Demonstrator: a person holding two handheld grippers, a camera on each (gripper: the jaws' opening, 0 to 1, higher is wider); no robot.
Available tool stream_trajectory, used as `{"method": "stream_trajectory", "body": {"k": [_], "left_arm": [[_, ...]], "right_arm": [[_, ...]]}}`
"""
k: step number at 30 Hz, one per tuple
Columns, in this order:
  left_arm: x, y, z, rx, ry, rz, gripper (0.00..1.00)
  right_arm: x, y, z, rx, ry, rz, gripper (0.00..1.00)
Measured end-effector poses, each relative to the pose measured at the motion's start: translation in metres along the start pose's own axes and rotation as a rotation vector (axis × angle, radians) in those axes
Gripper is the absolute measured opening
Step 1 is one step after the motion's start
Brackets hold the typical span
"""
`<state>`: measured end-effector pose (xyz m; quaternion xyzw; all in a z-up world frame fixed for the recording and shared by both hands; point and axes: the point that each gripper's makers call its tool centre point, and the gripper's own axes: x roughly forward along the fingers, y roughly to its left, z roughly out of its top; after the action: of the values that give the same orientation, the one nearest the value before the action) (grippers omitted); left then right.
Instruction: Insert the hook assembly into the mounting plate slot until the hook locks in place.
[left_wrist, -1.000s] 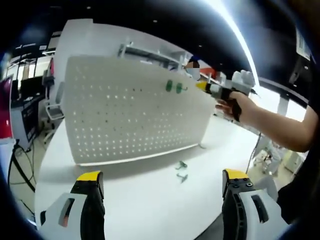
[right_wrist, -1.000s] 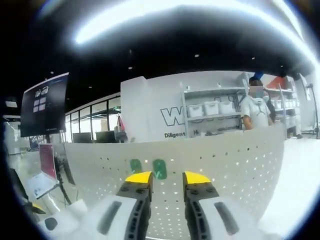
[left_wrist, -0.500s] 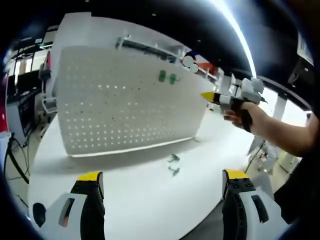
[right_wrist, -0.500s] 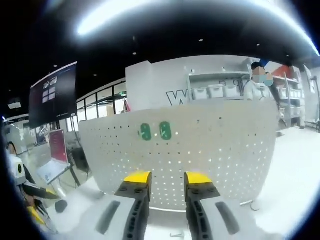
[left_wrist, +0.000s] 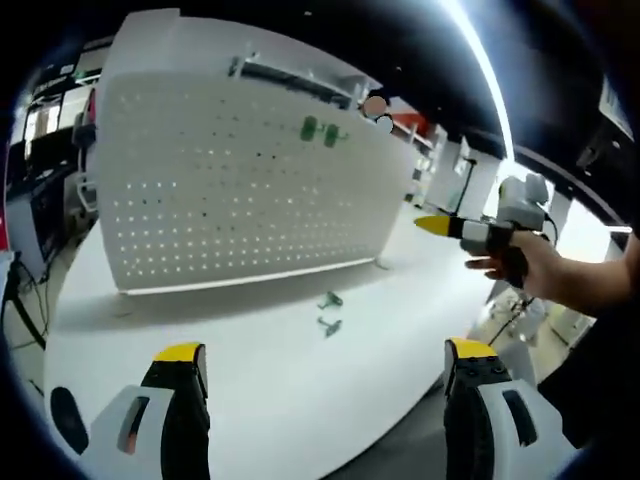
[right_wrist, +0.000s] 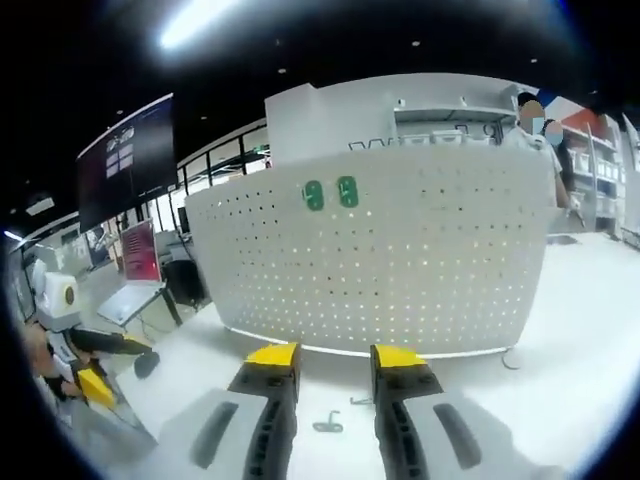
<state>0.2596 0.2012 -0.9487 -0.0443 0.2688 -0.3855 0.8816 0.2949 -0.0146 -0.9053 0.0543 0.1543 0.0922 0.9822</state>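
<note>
Bright ceiling light strip (left_wrist: 480, 70) glares overhead; fisheye edges bend and blur softly.

Matt white surfaces, small touches of colour

The perforated panel (left_wrist: 240, 180) looks like matt white sheet — light glows through its holes — and two glossy green hooks (right_wrist: 331, 193) sit on it. The table (left_wrist: 260, 400) is smooth white with a soft sheen. The loose hooks (left_wrist: 328, 312) lying on it look metallic — greenish-grey.

White perforated plate (left_wrist: 240, 190) stands upright beyond both tongs, two green hooks (left_wrist: 319, 130) mounted near its top; two loose hooks (left_wrist: 329, 312) lie ahead of its base.
</note>
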Motion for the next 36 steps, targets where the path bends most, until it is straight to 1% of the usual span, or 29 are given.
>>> {"method": "stream_trajectory", "body": {"k": [3, 5, 8, 14, 16, 19, 22, 24, 27, 28, 32, 33, 34, 35, 36], "left_arm": [[0.005, -0.004, -0.004, -0.002, 0.008, -0.001, 1.00], [0.011, -0.007, -0.006, -0.010, 0.009, -0.006, 0.99], [0.022, -0.013, -0.014, -0.013, 0.031, -0.021, 0.98], [0.043, -0.018, -0.018, -0.011, 0.020, -0.040, 0.95], [0.050, -0.017, -0.016, 0.019, -0.002, -0.032, 0.94], [0.063, -0.014, -0.020, 0.022, 0.004, -0.038, 0.90], [0.075, -0.013, -0.021, 0.037, -0.002, -0.042, 0.86], [0.082, -0.011, -0.022, 0.031, 0.004, -0.046, 0.82], [0.098, -0.013, -0.023, 0.007, 0.007, -0.071, 0.80], [0.104, -0.014, -0.023, 0.013, 0.013, -0.083, 0.78], [0.125, -0.013, -0.026, 0.034, 0.021, -0.093, 0.73], [0.131, -0.009, -0.024, 0.058, 0.004, -0.072, 0.69], [0.135, -0.009, -0.022, 0.076, -0.017, -0.074, 0.65], [0.140, -0.006, -0.022, 0.081, -0.023, -0.066, 0.62], [0.145, -0.006, -0.024, 0.078, -0.020, -0.065, 0.61]], "right_arm": [[-0.008, -0.002, -0.015, -0.011, 0.029, 0.014, 0.25], [-0.012, -0.001, -0.026, 0.000, 0.059, 0.032, 0.25], [-0.021, 0.000, -0.044, -0.021, 0.105, 0.051, 0.25], [-0.035, -0.005, -0.059, -0.003, 0.130, 0.056, 0.26], [-0.038, -0.007, -0.065, -0.015, 0.151, 0.058, 0.26], [-0.037, -0.009, -0.068, -0.015, 0.157, 0.072, 0.26], [-0.035, -0.012, -0.068, -0.016, 0.161, 0.076, 0.26], [-0.033, -0.016, -0.067, -0.016, 0.160, 0.072, 0.26], [-0.031, -0.019, -0.066, -0.008, 0.160, 0.073, 0.26], [-0.030, -0.019, -0.066, -0.008, 0.162, 0.074, 0.26], [-0.027, -0.018, -0.071, -0.017, 0.180, 0.091, 0.26], [-0.026, -0.018, -0.072, -0.016, 0.183, 0.095, 0.26], [-0.025, -0.017, -0.073, -0.014, 0.186, 0.098, 0.26], [-0.025, -0.017, -0.074, -0.013, 0.191, 0.100, 0.25], [-0.025, -0.017, -0.075, -0.011, 0.194, 0.101, 0.25]]}}
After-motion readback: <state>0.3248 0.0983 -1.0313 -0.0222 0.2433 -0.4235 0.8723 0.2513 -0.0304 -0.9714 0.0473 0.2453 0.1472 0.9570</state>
